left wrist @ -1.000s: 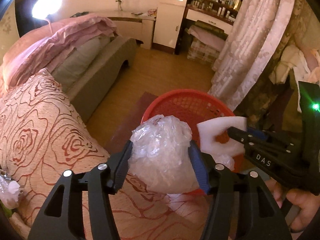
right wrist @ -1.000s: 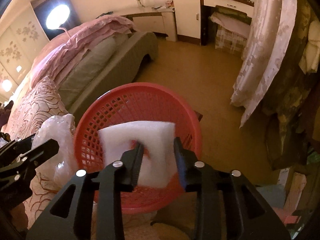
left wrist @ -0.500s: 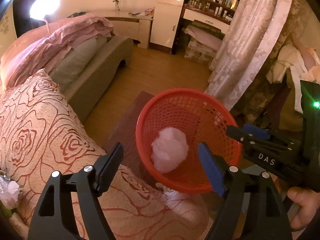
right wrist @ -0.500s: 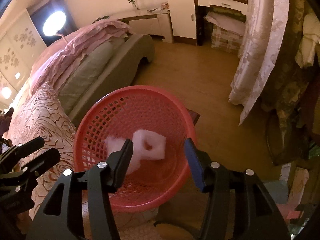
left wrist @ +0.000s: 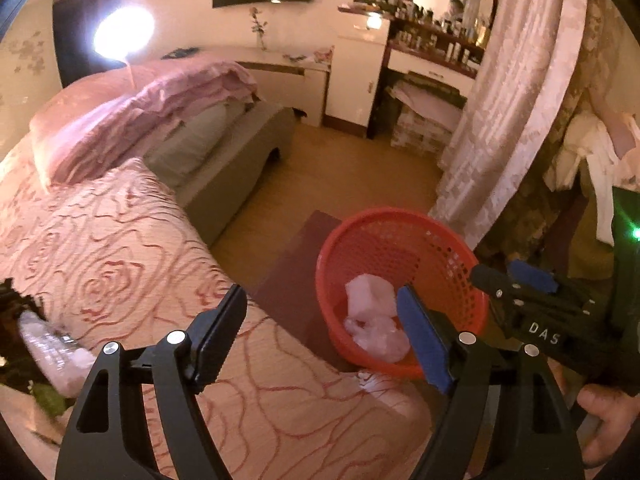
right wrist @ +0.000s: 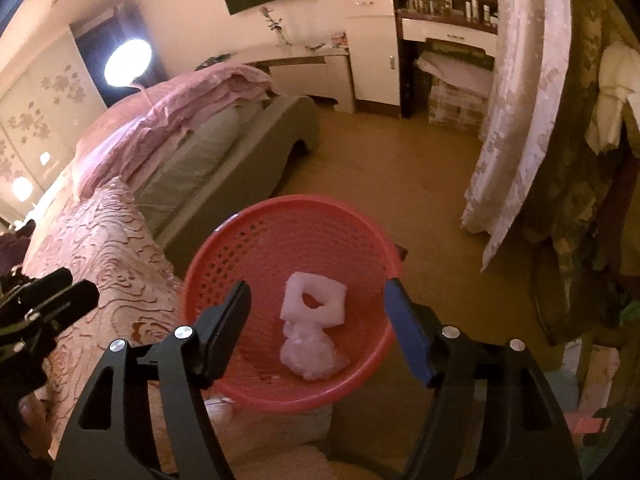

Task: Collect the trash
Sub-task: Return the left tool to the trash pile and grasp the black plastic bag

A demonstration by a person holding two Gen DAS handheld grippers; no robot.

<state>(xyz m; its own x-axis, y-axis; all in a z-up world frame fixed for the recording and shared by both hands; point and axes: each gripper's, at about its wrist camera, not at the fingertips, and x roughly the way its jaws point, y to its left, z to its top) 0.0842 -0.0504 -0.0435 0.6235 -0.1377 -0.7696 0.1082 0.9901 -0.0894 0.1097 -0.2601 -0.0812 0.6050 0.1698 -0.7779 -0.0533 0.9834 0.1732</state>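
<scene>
A red plastic basket (right wrist: 224, 256) stands on the floor beside the bed; it also shows in the left wrist view (left wrist: 400, 220). Inside lie a white foam piece with a hole (right wrist: 314, 305) and a crumpled clear plastic bag (right wrist: 310, 354), the bag also seen in the left wrist view (left wrist: 376, 320). My right gripper (right wrist: 316, 312) is open and empty above the basket. My left gripper (left wrist: 320, 320) is open and empty over the bed edge, left of the basket. The right gripper (left wrist: 516, 280) shows at the right of the left wrist view.
The bed with a rose-patterned cover (left wrist: 112, 264) fills the left. More clear plastic trash (left wrist: 48, 348) lies at its far left edge. A grey bench (right wrist: 224, 160), lace curtain (right wrist: 508, 120) and dresser (right wrist: 440, 40) surround the wooden floor (right wrist: 392, 172).
Both grippers opened and dropped their loads: the plastic bag and the foam piece fell into the red basket. Both grippers then pulled back and up, the left swinging leftward.
</scene>
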